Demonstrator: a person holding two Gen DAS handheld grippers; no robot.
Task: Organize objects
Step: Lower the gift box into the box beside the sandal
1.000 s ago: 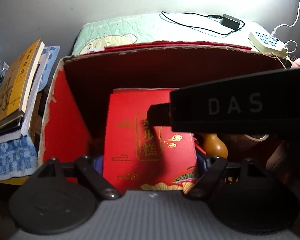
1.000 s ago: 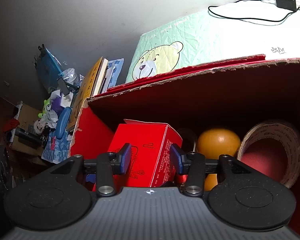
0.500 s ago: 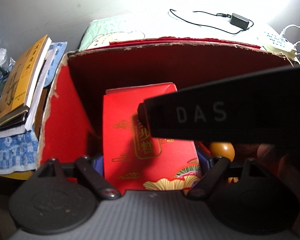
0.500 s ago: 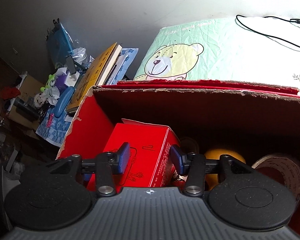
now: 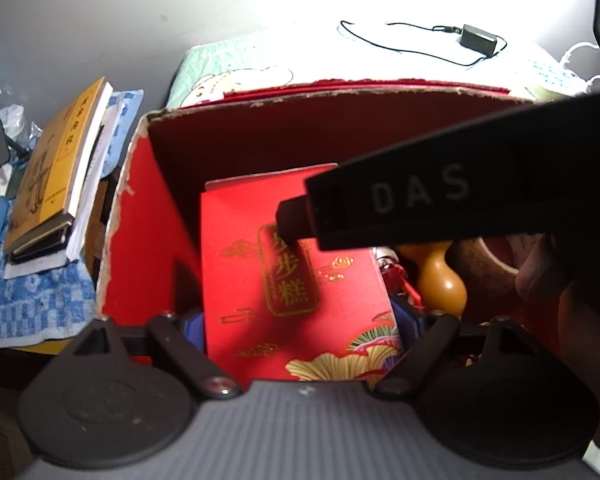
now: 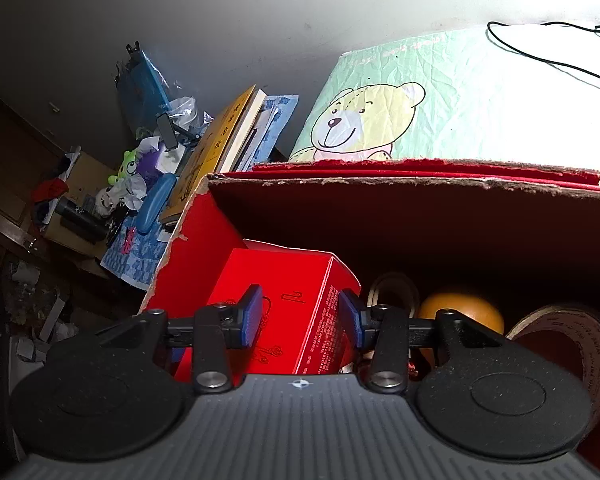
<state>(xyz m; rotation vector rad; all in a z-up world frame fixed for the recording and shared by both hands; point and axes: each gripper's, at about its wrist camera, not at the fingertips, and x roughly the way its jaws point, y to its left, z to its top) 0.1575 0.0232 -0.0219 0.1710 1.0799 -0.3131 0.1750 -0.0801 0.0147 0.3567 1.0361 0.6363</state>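
Fig., L to R, both wrist views. Books stacked outside the carton, far L, on a blue checked cloth. Red carton, top open, torn rim. Inside, against its L wall: red gift box, gold characters on its broad face, standing upright. R of it: orange gourd, then a tape roll by the R wall. Behind the carton: bear-print cushion w/ a black cable and adapter on top.

Step in hand (judged): seating the gift box in the carton's L end. To do it well: keep the box upright and flush w/ the L wall, lower it straight so it doesn't catch the torn rim, and leave a gap to the gourd so nothing gets wedged or knocked. Let go only once the base sits flat; one claw at a time, so the box can't tip.

Claws. L gripper: jaws wide, astride the box's broad face, blue pads at both side edges; looks like a grip on the box across its width. R gripper: jaws about half apart and closing, the box's corner between them; pads appear just shy of the faces, contact not certain. In the L view its black body crosses above the box.
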